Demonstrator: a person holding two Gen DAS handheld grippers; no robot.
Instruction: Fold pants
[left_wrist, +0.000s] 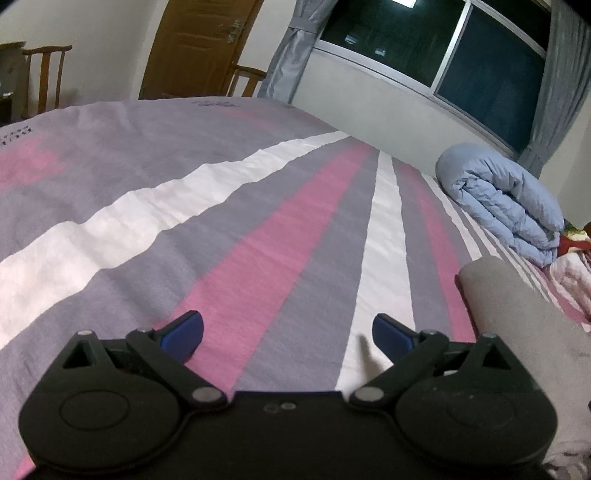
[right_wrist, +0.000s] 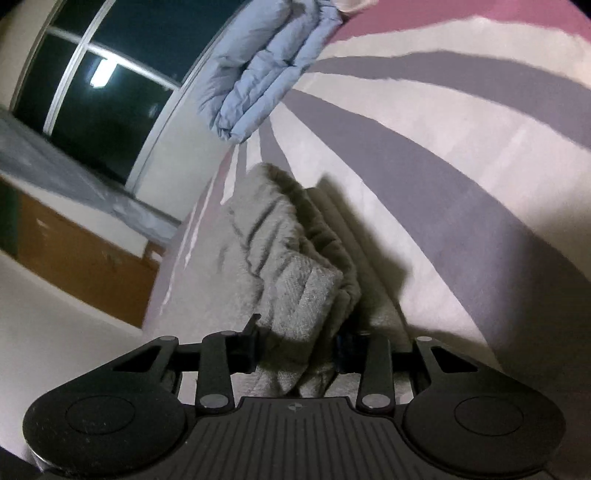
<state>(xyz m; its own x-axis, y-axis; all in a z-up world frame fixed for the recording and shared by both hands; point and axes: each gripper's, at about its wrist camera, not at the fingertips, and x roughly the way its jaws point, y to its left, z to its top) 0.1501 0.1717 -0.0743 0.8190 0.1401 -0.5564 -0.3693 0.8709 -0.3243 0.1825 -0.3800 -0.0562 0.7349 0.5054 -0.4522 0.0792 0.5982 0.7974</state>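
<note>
The grey fleecy pants (right_wrist: 291, 258) lie bunched in thick folds on the striped bed cover, in the middle of the right wrist view. My right gripper (right_wrist: 297, 343) is shut on their near folded end, with the cloth squeezed between its two fingers. In the left wrist view a grey part of the pants (left_wrist: 517, 314) shows at the right edge, beside the gripper. My left gripper (left_wrist: 288, 336) hovers low over the cover with its blue fingertips wide apart and nothing between them.
The bed cover (left_wrist: 258, 240) has pink, grey and white stripes. A folded light blue quilt (left_wrist: 506, 206) lies at the bed's far right, under a dark window (left_wrist: 424, 40). Wooden chairs (left_wrist: 48, 74) and a door stand beyond the bed.
</note>
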